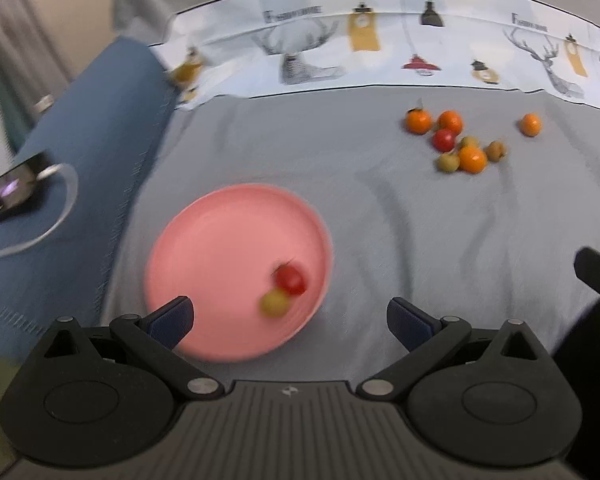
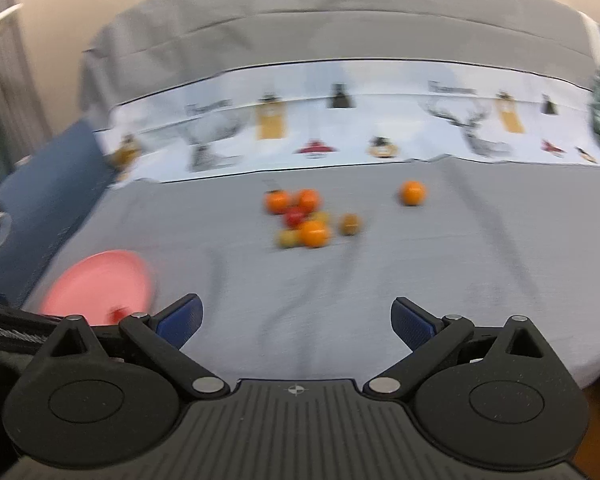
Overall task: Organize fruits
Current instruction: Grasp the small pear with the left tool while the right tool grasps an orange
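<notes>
Left wrist view, left to right. Far left: blue cloth (image 1: 80, 152) with a blurred dark object on it, unidentifiable. Lower left of centre: pink plate (image 1: 220, 240) on grey sheet (image 1: 380, 240), holding a red fruit (image 1: 291, 279) touching a green fruit (image 1: 275, 302), both near the plate's lower right rim, probably sorted already. Bottom centre: left hand-held gripper (image 1: 290, 320), jaws wide, nothing between them, hovering over the plate's near edge. Upper right: fruit pile (image 1: 456, 140) of orange, red and greenish pieces bunched together, with a lone orange (image 1: 530, 125) set apart further right, likely still to be sorted.

Right wrist view: plate at lower left, pile at centre, right hand-held gripper (image 2: 296, 320) wide and empty, aimed roughly at the pile, seemingly ready for the next pick. Heavy blur throughout.
</notes>
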The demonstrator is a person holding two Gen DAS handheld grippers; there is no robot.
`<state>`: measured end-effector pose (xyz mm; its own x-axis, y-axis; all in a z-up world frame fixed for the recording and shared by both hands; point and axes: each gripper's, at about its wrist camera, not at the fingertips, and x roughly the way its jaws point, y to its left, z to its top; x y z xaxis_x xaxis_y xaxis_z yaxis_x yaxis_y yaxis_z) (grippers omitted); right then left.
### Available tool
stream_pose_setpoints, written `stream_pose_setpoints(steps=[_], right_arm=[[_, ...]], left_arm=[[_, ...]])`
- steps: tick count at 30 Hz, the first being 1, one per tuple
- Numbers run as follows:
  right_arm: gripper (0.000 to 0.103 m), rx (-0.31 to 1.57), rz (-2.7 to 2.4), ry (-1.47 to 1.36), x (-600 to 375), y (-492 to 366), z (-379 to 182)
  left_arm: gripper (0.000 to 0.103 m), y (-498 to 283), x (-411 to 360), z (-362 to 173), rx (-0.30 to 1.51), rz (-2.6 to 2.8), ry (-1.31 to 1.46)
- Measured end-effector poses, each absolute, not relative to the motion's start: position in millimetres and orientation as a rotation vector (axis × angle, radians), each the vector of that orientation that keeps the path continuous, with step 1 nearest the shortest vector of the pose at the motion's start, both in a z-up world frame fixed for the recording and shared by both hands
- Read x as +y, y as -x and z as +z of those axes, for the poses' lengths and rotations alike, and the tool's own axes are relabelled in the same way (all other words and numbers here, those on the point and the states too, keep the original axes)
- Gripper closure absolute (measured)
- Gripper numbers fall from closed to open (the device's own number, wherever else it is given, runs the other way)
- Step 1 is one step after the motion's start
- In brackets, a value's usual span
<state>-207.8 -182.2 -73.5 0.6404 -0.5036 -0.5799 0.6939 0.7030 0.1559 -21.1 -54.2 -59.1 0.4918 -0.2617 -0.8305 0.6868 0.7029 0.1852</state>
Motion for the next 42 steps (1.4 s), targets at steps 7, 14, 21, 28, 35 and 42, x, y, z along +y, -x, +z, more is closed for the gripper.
stream_pose_setpoints(steps=[7,14,21,28,35,42], right_arm=[[0.003,0.542,-0.835,-0.421,-256,212,-99],[0.003,0.543,-0.890,-0.474,-318,201,-121],[0.003,0.553,-0.878,-0.504,-367,178,-144],[0.003,0.528,-0.865,-0.410,-420,127,-165],[0.003,0.602,-0.855,-0.320,-463,70,-196],[0.013,0.539,-0.876,-0.294,-460,75,-200]], left_arm=[[0.000,-6,-143,-78,0.969,-0.719,-0.462],[0.000,-29,-226,-115,0.953,-0.788,-0.554],[0.000,-41,-279,-156,0.921,-0.995,-0.638],[0.002,-61,-294,-179,0.927,-1.008,-0.599],[0.022,-70,-295,-186,0.922,-1.060,-0.579],[0.074,-56,-296,-179,0.897,-1.116,-0.582]])
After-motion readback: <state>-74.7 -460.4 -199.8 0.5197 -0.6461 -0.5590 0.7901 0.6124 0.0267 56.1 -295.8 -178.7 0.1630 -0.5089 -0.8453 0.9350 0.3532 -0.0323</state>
